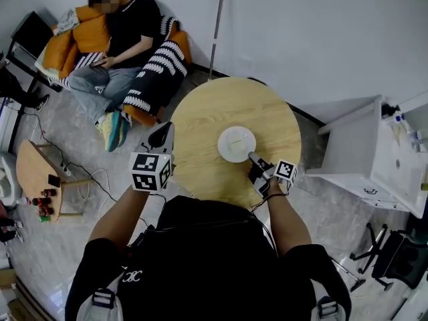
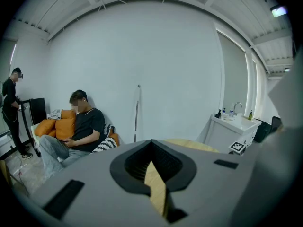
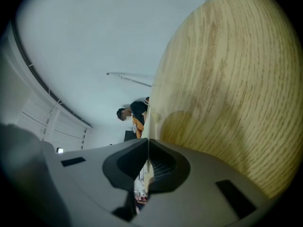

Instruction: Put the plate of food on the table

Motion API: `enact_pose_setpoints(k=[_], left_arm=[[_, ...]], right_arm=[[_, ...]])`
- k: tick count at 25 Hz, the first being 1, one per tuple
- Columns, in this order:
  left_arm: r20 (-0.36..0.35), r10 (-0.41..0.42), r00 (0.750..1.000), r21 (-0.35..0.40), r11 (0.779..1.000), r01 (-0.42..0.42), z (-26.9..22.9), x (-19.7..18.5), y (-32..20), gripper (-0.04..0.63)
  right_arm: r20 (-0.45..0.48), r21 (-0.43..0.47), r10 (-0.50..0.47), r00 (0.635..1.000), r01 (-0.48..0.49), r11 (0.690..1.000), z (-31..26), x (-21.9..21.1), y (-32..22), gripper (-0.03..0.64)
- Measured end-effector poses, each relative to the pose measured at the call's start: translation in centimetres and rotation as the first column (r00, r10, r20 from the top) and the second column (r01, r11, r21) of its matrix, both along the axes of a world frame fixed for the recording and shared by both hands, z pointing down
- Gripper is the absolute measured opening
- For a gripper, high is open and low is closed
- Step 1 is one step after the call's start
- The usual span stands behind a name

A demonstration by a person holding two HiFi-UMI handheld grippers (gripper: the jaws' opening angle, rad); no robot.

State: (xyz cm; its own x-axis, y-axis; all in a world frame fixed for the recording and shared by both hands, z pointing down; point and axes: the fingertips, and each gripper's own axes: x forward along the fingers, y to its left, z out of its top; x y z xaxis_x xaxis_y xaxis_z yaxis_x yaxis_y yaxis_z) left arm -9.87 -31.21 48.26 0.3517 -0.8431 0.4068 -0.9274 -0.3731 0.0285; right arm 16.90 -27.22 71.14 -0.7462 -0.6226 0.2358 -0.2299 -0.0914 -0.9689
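Note:
A white plate [image 1: 236, 144] lies flat on the round wooden table [image 1: 200, 119], right of its middle; I cannot make out what is on it. My right gripper [image 1: 257, 160] reaches its near right rim and is shut on it. In the right gripper view the plate [image 3: 147, 119] shows edge-on as a thin white line running into my right gripper [image 3: 147, 141], with the table [image 3: 227, 79] filling the right side. My left gripper [image 1: 160, 138] hovers at the table's left edge, shut and holding nothing. In its own view my left gripper [image 2: 151, 143] points over the table [image 2: 189, 144].
A person [image 1: 120, 39] sits on an orange sofa beyond the table. A thin pole [image 1: 215, 32] leans on the wall. A white sink cabinet [image 1: 374, 146] stands at the right, a small wooden side table [image 1: 37, 172] at the left. Another person [image 2: 12, 112] stands far left.

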Motion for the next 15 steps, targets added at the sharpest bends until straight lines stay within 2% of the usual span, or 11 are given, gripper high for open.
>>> enact_pose_setpoints(k=[15], left_arm=[[-0.014, -0.012, 1.0, -0.006, 1.0, 0.012, 0.4, -0.8, -0.1, 0.002]], right_arm=[[-0.063, -0.12, 0.002, 0.998, -0.009, 0.993, 2.1, 0.2, 0.6, 0.015]])
